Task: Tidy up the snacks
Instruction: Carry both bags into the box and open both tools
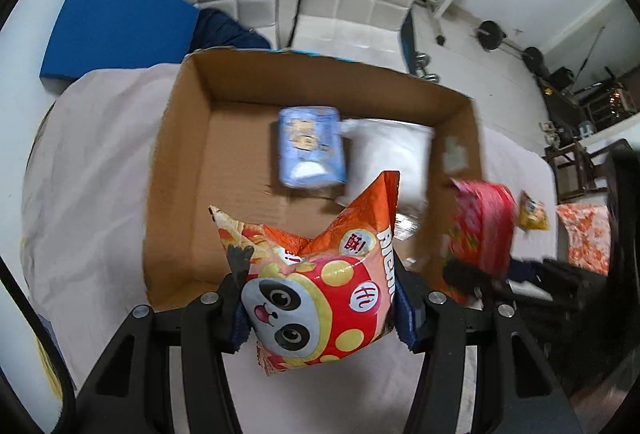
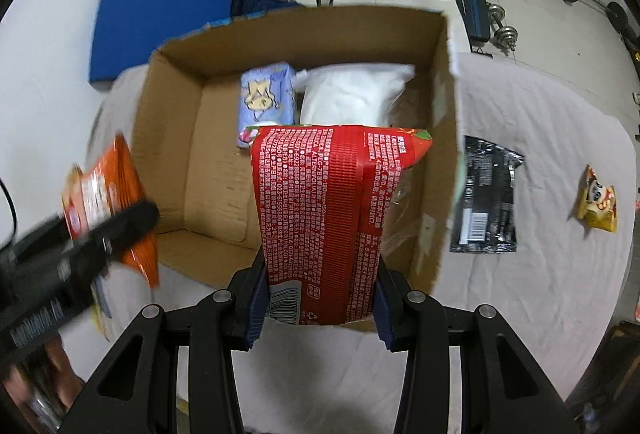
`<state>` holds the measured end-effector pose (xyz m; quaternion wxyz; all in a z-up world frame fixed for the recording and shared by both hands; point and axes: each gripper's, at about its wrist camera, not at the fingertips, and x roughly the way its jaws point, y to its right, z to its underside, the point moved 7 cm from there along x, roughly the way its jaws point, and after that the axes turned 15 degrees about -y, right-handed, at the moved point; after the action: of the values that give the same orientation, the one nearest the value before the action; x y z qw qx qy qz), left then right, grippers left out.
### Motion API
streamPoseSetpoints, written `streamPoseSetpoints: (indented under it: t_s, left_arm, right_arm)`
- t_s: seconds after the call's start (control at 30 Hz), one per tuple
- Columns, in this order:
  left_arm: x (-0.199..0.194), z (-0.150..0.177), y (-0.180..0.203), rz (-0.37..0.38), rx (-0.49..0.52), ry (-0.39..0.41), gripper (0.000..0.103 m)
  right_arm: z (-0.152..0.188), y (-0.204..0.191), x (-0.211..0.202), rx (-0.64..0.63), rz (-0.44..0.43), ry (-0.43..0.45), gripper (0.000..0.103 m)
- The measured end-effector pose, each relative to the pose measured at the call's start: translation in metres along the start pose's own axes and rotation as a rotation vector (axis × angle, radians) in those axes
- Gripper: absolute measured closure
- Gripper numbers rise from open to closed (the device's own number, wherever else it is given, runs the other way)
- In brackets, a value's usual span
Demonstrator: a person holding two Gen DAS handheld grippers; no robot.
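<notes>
Two grippers each clench a snack above the near edge of an open cardboard box (image 2: 188,138) on a cloth-covered counter (image 2: 540,114), likely for dropping in. The left gripper (image 1: 320,314) grips a panda-print bag (image 1: 316,294); the right gripper (image 2: 318,298) grips a red packet (image 2: 320,218). A blue pack (image 2: 266,94) and white bag (image 2: 352,94) lie at the box's far side.

A table draped in a pale, wrinkled cloth (image 2: 520,106) carries everything. An open cardboard box (image 2: 168,138) sits on it toward the far edge. Just right of the box a black packet (image 2: 486,194) lies flat; further right, near the right edge, lies a small yellow packet (image 2: 598,204).
</notes>
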<state>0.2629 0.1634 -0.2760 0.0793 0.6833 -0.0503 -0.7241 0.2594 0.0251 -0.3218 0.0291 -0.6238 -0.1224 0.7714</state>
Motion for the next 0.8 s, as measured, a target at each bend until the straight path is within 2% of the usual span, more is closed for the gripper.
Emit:
streamPoseSetpoints:
  t_s: [0.1,0.3,0.47,0.7,0.8]
  left_arm:
    - [0.017,-0.022,-0.020,0.002,-0.029,-0.039,0.050]
    - [0.055,-0.065,-0.052,-0.039,-0.053,-0.100,0.049]
    - [0.080,-0.092,-0.062,-0.052,-0.044,-0.157,0.049]
    - [0.096,-0.117,-0.071,-0.100,-0.043,-0.180,0.047]
    - [0.102,-0.121,-0.071,-0.075,-0.046,-0.200,0.047]
  right_arm:
    - [-0.013,0.004,0.020,0.024,0.019,-0.031,0.057]
    - [-0.026,0.017,0.061,0.076,0.046,-0.107,0.057]
    - [-0.031,0.023,0.083,0.102,0.050,-0.145,0.057]
    - [-0.039,0.026,0.100,0.120,0.079,-0.155,0.057]
    - [-0.044,0.016,0.107,0.122,0.093,-0.158,0.056]
